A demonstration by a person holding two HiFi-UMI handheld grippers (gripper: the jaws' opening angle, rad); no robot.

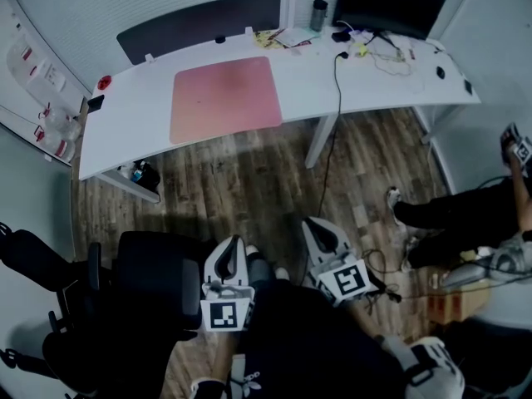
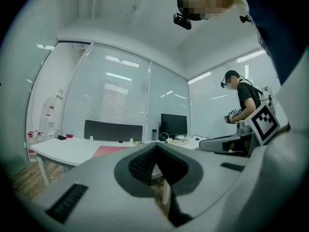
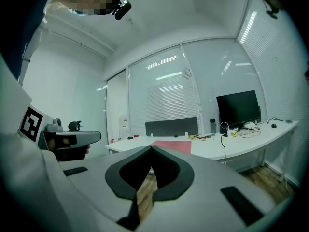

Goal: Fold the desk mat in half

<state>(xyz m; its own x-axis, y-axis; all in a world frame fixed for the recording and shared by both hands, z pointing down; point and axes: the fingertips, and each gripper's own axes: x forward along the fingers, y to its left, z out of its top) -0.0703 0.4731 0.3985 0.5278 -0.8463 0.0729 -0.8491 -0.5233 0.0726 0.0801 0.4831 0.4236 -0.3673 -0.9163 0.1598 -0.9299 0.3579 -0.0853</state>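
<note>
A: Your mat [image 1: 224, 98] lies flat on the tabletop [image 1: 133, 115]. It is pink and bare, and its near edge is close to the tabletop's front edge. You stand well back from it, with open floor [image 1: 249, 181] between you and the desk.

B: Both of your tools are empty. Your left gripper [image 2: 155, 147] has its jaws pressed together with nothing between them, and your right gripper [image 3: 150, 150] is the same. You need to spread them before either can take anything.

A: Treat the mat as thin, light and limp. It will probably drape rather than keep a shape. If you pinch it at one point, the rest will likely sag and skew the fold.

B: So take two corners of one side, one in each gripper, and carry them over together to the opposite side. The near corners look the easiest for you to reach.

A: It lies flush on the tabletop, so getting a jaw under the edge may be the hard part. The top looks smooth, so expect the mat to slide when you push on it. Pinch well in from the corner tip, not on the very edge.

B: Mind the cable [image 1: 337, 90] to the mat's right. It is clear of the mat, so keep your right gripper inside it.
</note>
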